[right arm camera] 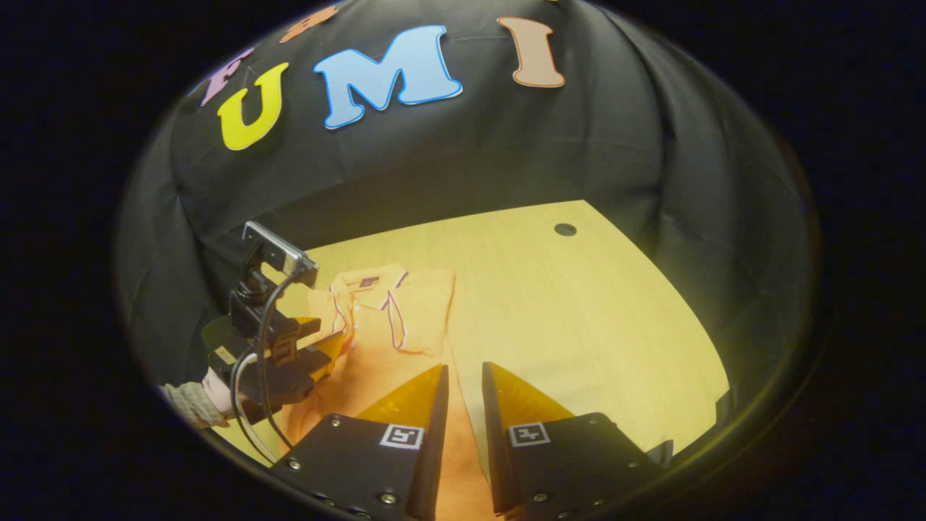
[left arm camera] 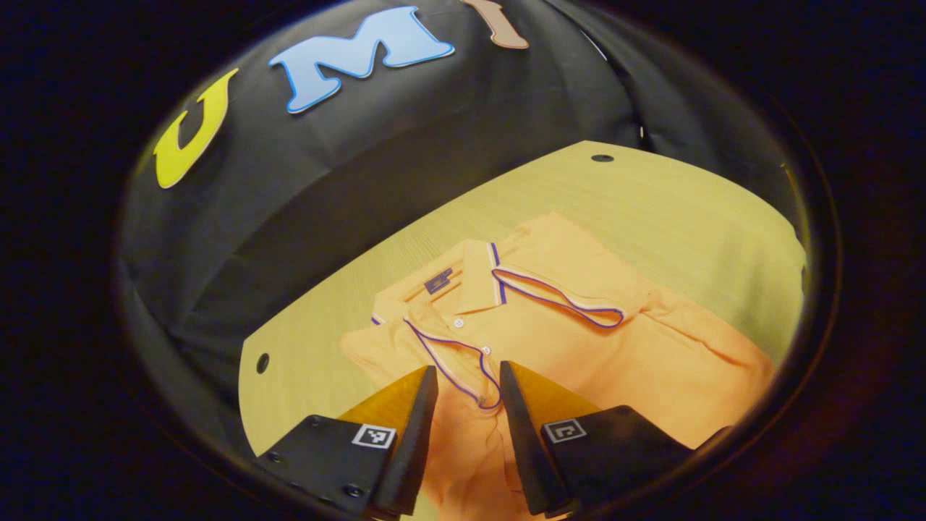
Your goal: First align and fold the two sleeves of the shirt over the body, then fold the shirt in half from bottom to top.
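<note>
Both sleeves lie folded over the shirt, and we hold the grippers above its lower part.

The surface (right arm camera: 579,304) carries the shirt (left arm camera: 651,362) flat, collar (left arm camera: 463,278) toward the far wall, so the hem stays nearest us for the bottom-to-top fold. We see the two sleeves laid inward across the chest, their striped cuffs, left cuff (left arm camera: 452,358) and right cuff (left arm camera: 571,300), near the buttons, which keeps the body narrow and even. Our left gripper (left arm camera: 469,380) hovers released over the placket, clasping nothing. Our right gripper (right arm camera: 465,383) hangs with a narrow gap over the shirt's side edge, also empty, likely ready for the hem.
</note>
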The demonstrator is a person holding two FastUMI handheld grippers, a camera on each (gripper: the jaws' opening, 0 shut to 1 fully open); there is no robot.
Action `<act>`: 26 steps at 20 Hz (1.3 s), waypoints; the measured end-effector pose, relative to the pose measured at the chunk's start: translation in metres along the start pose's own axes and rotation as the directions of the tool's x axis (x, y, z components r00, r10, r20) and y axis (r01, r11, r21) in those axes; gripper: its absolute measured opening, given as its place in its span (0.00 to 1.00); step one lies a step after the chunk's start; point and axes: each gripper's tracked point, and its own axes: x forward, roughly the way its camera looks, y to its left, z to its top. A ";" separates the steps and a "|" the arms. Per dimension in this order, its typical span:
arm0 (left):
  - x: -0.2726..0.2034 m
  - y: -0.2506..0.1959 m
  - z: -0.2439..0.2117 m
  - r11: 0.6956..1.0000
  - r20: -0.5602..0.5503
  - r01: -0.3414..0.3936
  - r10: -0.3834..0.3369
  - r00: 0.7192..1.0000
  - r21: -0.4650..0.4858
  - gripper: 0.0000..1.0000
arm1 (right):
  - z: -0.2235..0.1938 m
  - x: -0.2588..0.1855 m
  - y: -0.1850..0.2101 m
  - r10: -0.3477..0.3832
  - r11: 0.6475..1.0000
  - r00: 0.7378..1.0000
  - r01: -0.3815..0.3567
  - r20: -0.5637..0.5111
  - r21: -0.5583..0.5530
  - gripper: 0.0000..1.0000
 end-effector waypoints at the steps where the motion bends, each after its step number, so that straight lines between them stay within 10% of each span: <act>1: -0.006 0.001 -0.002 1.000 -0.003 0.005 -0.005 1.000 -0.023 0.67 | -0.003 0.001 0.000 0.002 1.000 1.000 -0.002 -0.006 0.003 0.28; 5: -0.045 0.006 -0.027 0.987 -0.034 0.025 -0.030 0.999 -0.156 0.63 | -0.019 0.002 0.002 0.013 1.000 0.999 -0.014 -0.041 -0.016 0.28; 8: -0.084 0.011 -0.056 0.965 -0.063 0.034 -0.052 0.997 -0.260 0.84 | -0.037 0.002 0.006 0.033 0.999 0.996 -0.037 -0.087 -0.040 0.31; 12: -0.139 0.011 -0.107 0.938 -0.148 -0.007 -0.047 0.988 -0.347 0.85 | -0.074 -0.003 0.010 0.064 0.996 0.981 -0.074 -0.186 -0.045 0.27; 26: -0.250 -0.066 -0.220 0.906 -0.373 -0.031 -0.143 0.917 -0.422 0.96 | -0.201 -0.041 0.000 0.045 0.983 0.848 -0.130 -0.527 -0.126 0.75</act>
